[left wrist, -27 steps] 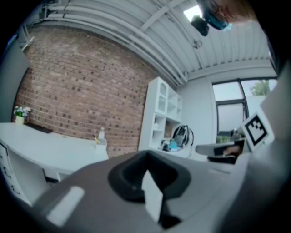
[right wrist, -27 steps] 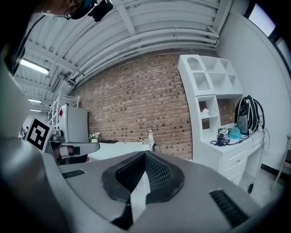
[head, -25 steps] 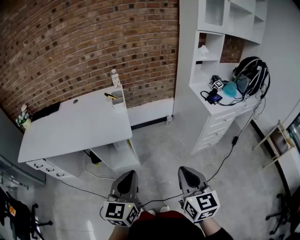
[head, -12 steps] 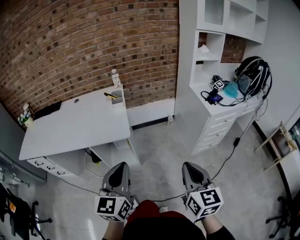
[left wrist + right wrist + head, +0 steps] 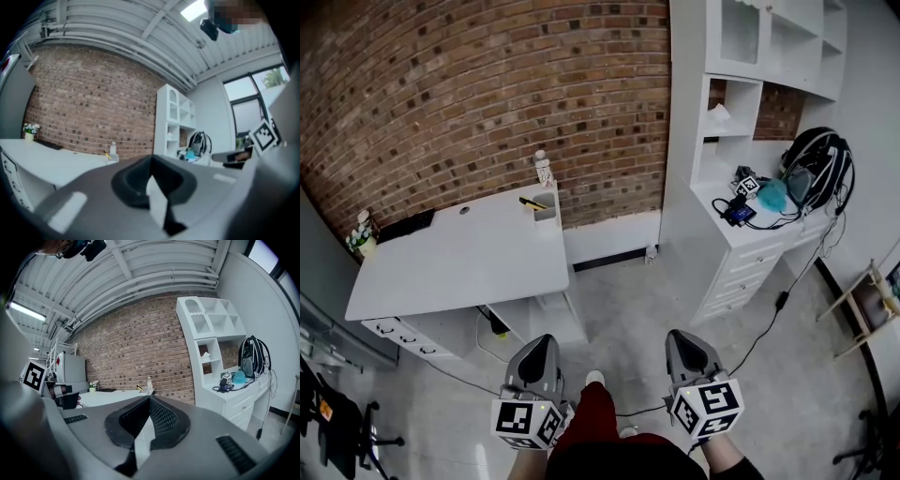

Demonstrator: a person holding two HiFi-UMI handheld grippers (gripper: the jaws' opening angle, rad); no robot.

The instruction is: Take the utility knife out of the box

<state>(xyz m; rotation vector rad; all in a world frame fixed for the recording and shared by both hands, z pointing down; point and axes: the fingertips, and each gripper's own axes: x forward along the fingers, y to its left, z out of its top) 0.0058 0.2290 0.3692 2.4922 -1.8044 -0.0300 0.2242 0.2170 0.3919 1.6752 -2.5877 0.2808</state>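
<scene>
A small white box (image 5: 547,208) stands at the far right corner of the white desk (image 5: 459,267), by the brick wall. The yellow utility knife (image 5: 532,202) sticks out of its top. The box (image 5: 112,159) and the knife (image 5: 107,153) also show small and far off in the left gripper view, and the knife (image 5: 139,388) in the right gripper view. My left gripper (image 5: 540,341) and right gripper (image 5: 679,336) hang side by side over the floor, well short of the desk. Both are shut and hold nothing.
A clear bottle (image 5: 543,169) stands behind the box. A white shelf unit with drawers (image 5: 741,253) at the right carries a backpack (image 5: 817,161), cables and a marker cube (image 5: 748,185). A potted plant (image 5: 361,232) sits on the desk's left end. A cable runs across the floor (image 5: 619,281).
The person has stepped forward: desk and shelf unit have shifted slightly in the head view and a foot shows between the grippers. Both grippers stay shut.
</scene>
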